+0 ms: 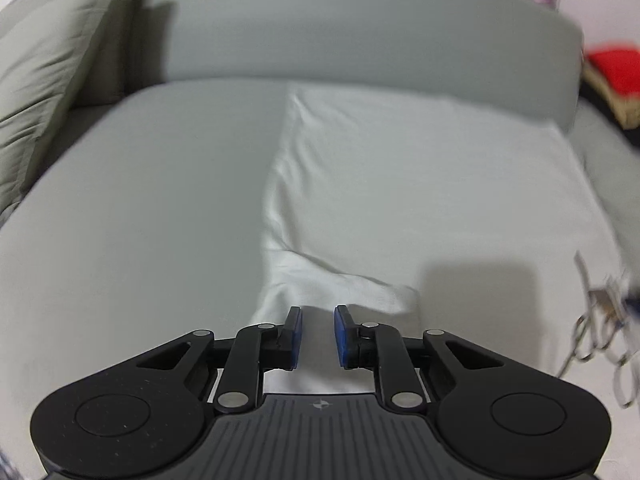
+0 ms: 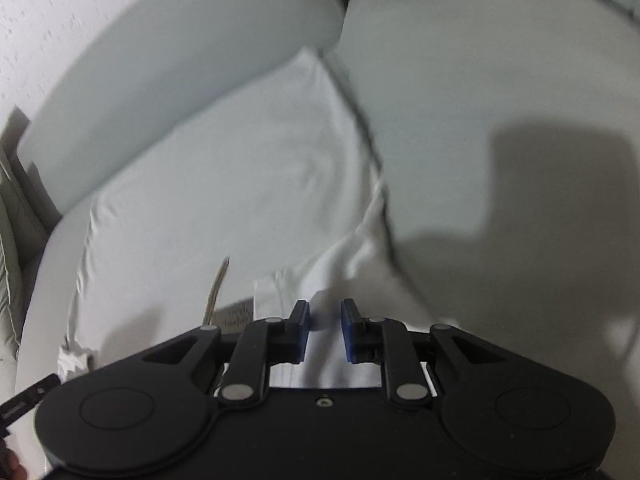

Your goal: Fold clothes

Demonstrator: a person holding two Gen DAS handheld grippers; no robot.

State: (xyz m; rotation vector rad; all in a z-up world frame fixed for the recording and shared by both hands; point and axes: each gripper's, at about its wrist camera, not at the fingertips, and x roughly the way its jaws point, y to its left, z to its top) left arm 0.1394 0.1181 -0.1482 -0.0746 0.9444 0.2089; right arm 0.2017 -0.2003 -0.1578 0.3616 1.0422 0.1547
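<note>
A white garment [image 1: 400, 184] lies spread flat on the pale grey-green bed sheet [image 1: 140, 208]; it also shows in the right wrist view [image 2: 224, 200]. My left gripper [image 1: 317, 334] is open, its blue pads on either side of the garment's near left corner, which lies between and under the fingers. My right gripper [image 2: 325, 330] is open too, over the garment's near right corner, where a folded hem [image 2: 280, 292] shows. Neither pair of pads is closed on the cloth. The part of the garment under each gripper body is hidden.
A long grey bolster [image 1: 360, 28] lies along the far side of the garment. A pillow [image 1: 44, 64] stands at the far left. A red item [image 1: 616, 68] sits at the far right. Blurred metal parts of the other gripper [image 1: 604, 320] show at the right edge.
</note>
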